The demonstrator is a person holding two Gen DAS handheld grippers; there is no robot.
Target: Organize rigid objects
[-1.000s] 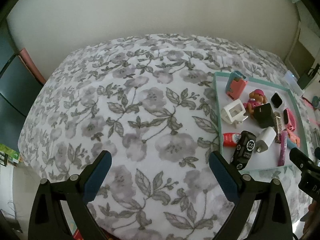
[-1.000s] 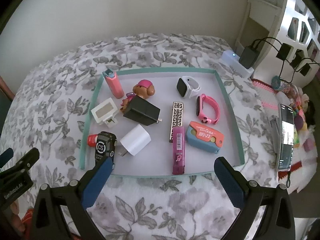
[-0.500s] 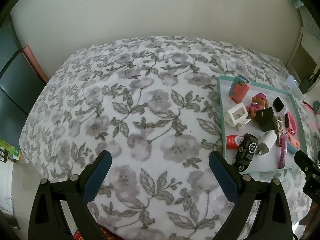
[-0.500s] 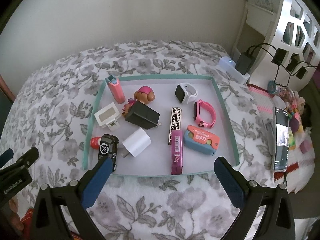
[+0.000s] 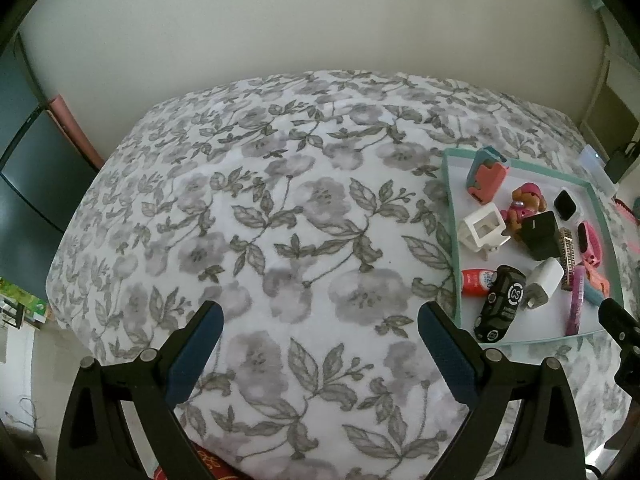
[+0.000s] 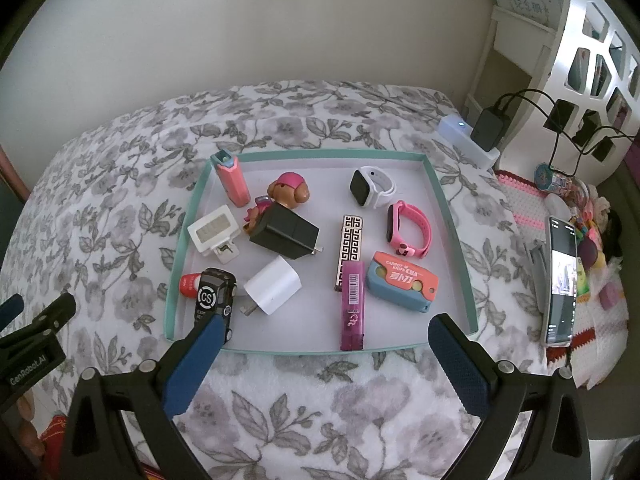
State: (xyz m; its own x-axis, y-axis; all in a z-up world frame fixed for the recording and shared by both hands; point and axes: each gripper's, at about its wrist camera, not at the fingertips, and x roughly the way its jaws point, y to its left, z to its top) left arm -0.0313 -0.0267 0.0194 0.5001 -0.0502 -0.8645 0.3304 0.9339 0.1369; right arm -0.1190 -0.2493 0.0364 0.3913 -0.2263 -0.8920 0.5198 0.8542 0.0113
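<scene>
Both cameras have drawn back since a second ago. From the left wrist, the tray (image 5: 450, 216) has slid toward the right edge and more flowered bed (image 5: 280, 220) shows; the left gripper (image 5: 320, 336) hangs over bare bedding, fingers spread wide, empty. From the right wrist, the tray (image 6: 320, 350) looks smaller and farther — the right gripper (image 6: 326, 350) hovers at its near rim, fingers apart, holding nothing. Inside lie the black toy car (image 6: 214, 296), white charger (image 6: 273, 286) and pink watch (image 6: 410, 230).

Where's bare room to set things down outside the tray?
The flowered bedspread left of the teal-rimmed tray is wide open. The tray's left half is crowded; only its near right corner, beside the orange-and-blue carrot knife, is bare.
</scene>
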